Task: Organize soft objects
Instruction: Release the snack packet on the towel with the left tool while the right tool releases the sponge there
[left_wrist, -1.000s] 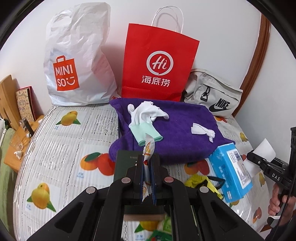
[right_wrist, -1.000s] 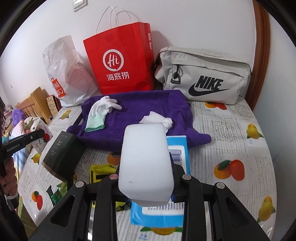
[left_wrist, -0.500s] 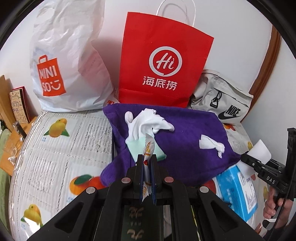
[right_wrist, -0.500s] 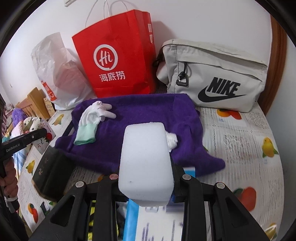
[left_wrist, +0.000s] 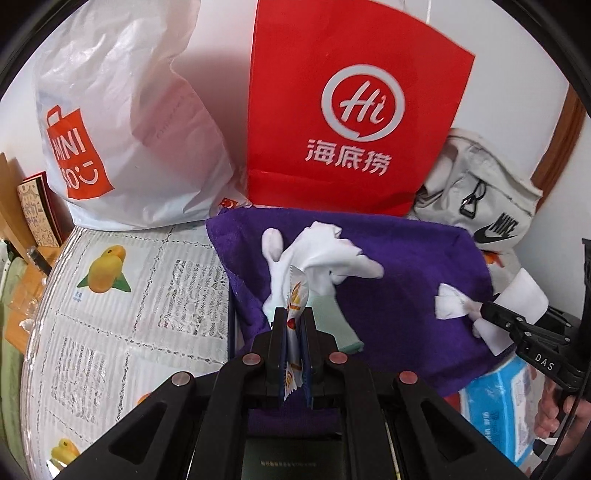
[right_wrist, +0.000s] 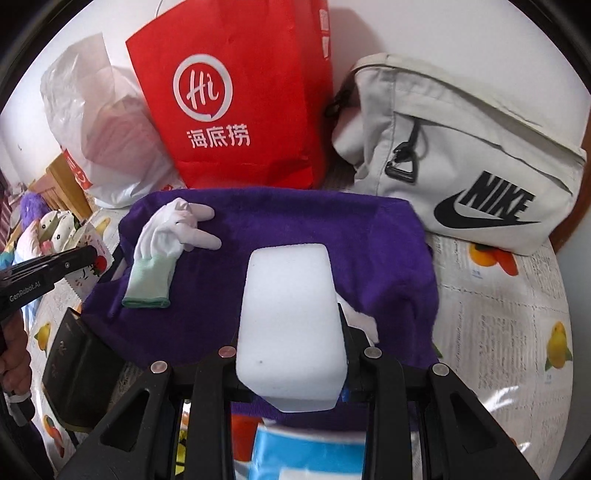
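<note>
Carrying a thin foil sachet (left_wrist: 293, 332), the left gripper (left_wrist: 293, 321) has its jaws clamped flat on it above the near edge of the purple towel (left_wrist: 406, 314), just before the white glove (left_wrist: 317, 258). In the right wrist view, the right gripper (right_wrist: 291, 332) squeezes a white sponge block (right_wrist: 290, 325) over the towel's near middle, the glove lying far left. Both loads seem mid-delivery; next, each should lower onto bare towel and release clear of the glove.

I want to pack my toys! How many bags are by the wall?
3: a white plastic bag on the left, a red paper bag in the middle, and a grey Nike bag on the right. More could hide behind them.
</note>
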